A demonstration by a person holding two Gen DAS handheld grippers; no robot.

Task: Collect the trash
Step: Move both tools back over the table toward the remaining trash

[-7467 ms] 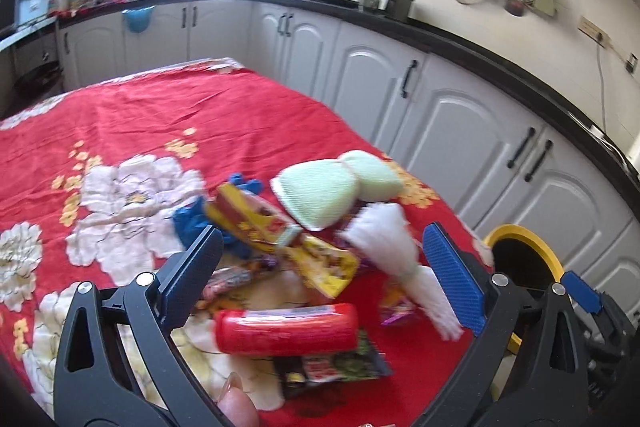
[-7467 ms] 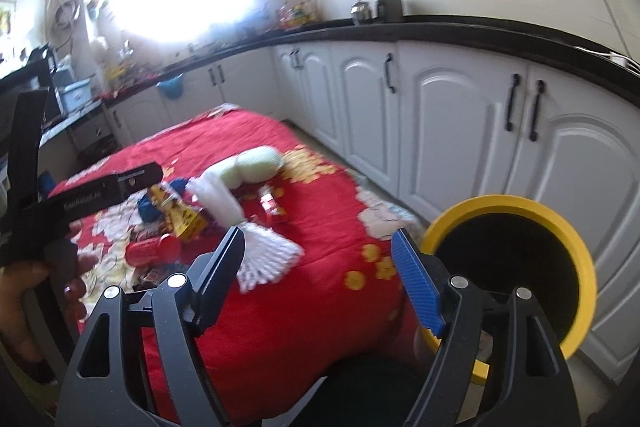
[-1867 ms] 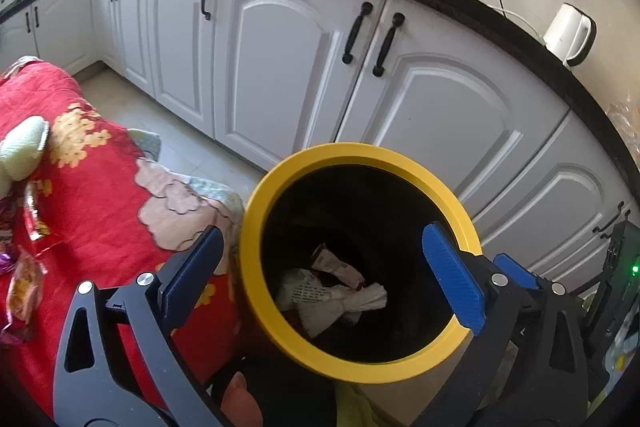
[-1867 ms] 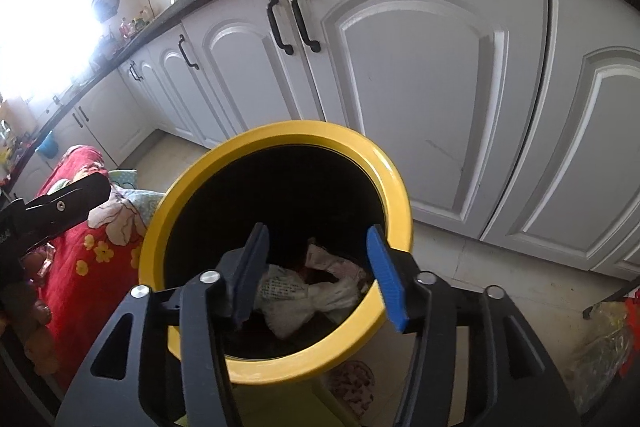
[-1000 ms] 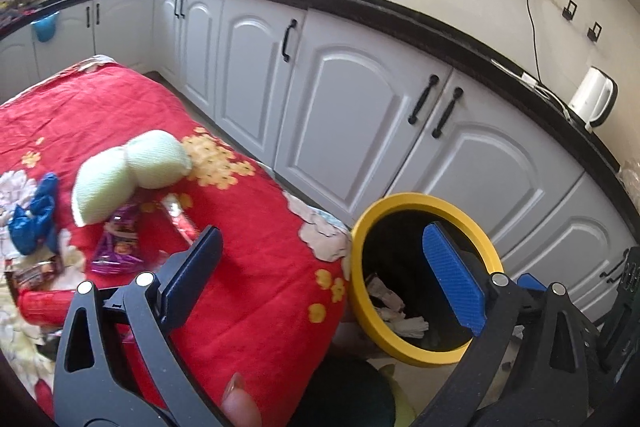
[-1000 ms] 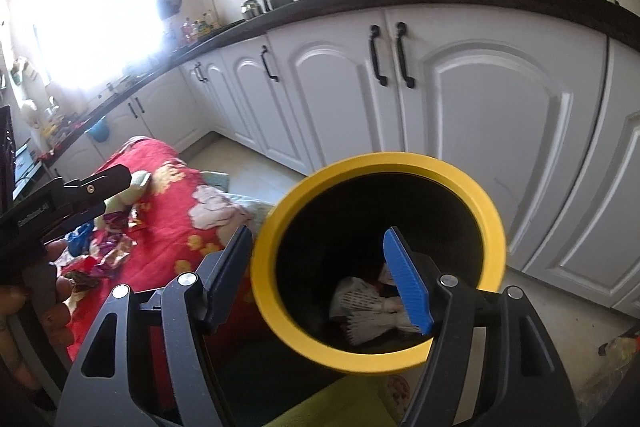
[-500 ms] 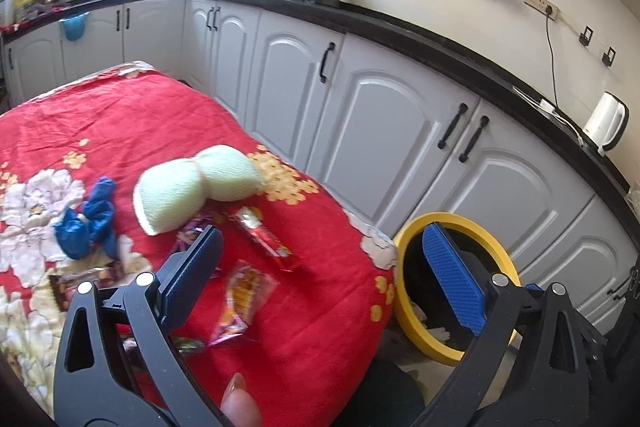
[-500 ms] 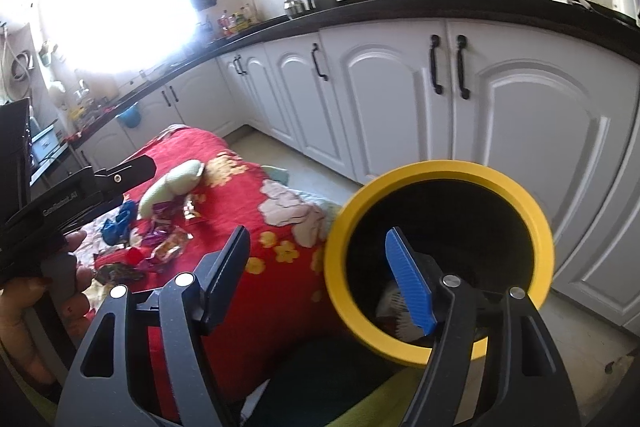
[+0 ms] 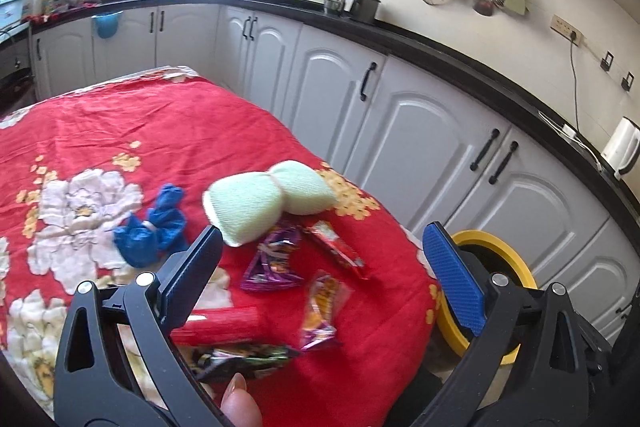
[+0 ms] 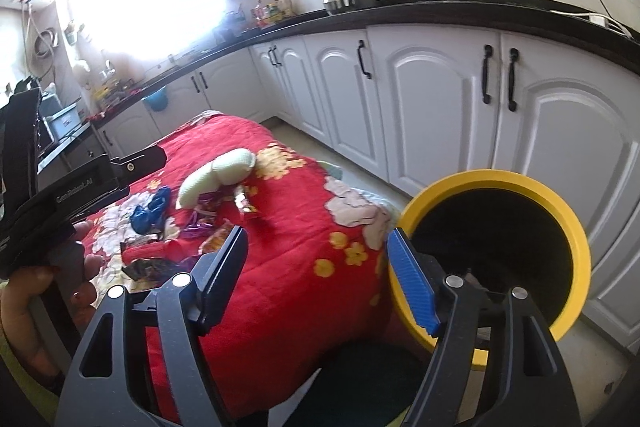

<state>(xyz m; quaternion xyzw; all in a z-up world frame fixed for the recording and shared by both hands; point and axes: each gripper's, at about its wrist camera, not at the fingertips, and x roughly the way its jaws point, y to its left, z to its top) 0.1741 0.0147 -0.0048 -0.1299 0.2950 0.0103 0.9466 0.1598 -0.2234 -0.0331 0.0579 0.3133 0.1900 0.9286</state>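
Trash lies on a red flowered tablecloth [image 9: 160, 131]: a purple wrapper [image 9: 274, 263], a red wrapper [image 9: 338, 251], an orange wrapper [image 9: 322, 307], a red tube [image 9: 224, 325], a dark wrapper [image 9: 240, 355] and a blue crumpled piece [image 9: 154, 227]. A pale green cloth [image 9: 264, 201] lies behind them. My left gripper [image 9: 320, 267] is open and empty above the wrappers. My right gripper [image 10: 316, 267] is open and empty, between the table edge and the yellow-rimmed bin [image 10: 520, 195], which also shows in the left wrist view [image 9: 500, 247].
White cabinets [image 9: 420, 131] with black handles run behind the table under a black countertop [image 9: 440, 47]. A white kettle [image 9: 622, 147] stands at the right. The left gripper's body [image 10: 80, 183] and the hand holding it show in the right wrist view.
Both grippers have swung away from the bin and back toward the table. The left one now hangs over the wrappers. The white tissue and yellow wrapper seen at first are gone from the table.
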